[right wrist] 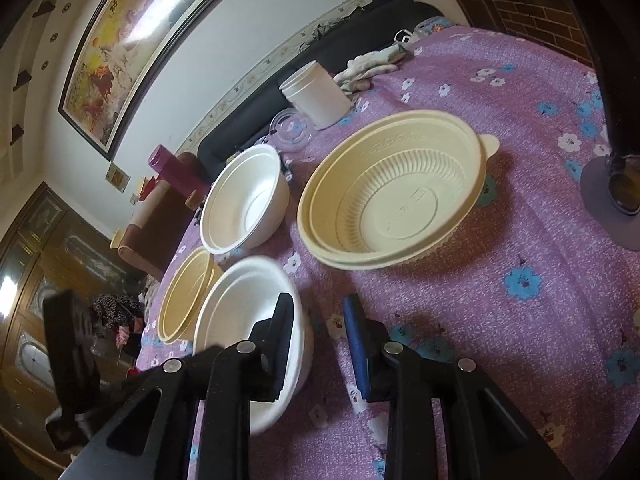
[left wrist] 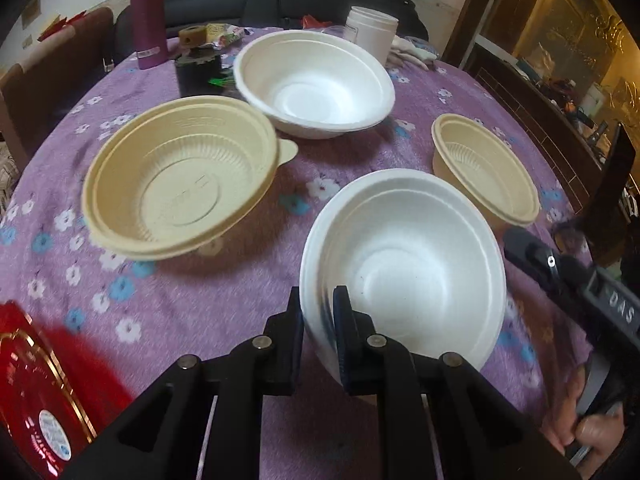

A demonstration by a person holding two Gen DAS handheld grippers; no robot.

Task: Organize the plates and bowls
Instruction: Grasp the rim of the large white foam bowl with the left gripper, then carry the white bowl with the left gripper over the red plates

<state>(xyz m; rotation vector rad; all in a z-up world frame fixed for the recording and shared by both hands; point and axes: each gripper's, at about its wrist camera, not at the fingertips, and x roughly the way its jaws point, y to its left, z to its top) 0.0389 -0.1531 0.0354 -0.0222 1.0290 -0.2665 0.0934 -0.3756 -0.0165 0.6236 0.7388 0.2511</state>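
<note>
Left gripper (left wrist: 318,320): closed on the near rim of the white foam bowl (left wrist: 404,264).
Right gripper (right wrist: 318,332): parted, empty, bowl beside it.
Advice: bowl is best lifted level, nested into far white bowl (left wrist: 316,80).

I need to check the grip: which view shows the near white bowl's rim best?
The left wrist view: the near white bowl fills its centre, with the left gripper shut on its rim. The right wrist view shows the bowl partly hidden behind the open right gripper.

Purple floral tablecloth (left wrist: 192,312), magenta bottle (left wrist: 149,16), white jar (left wrist: 372,32); red packet (left wrist: 36,392), framed painting (right wrist: 132,48)
</note>
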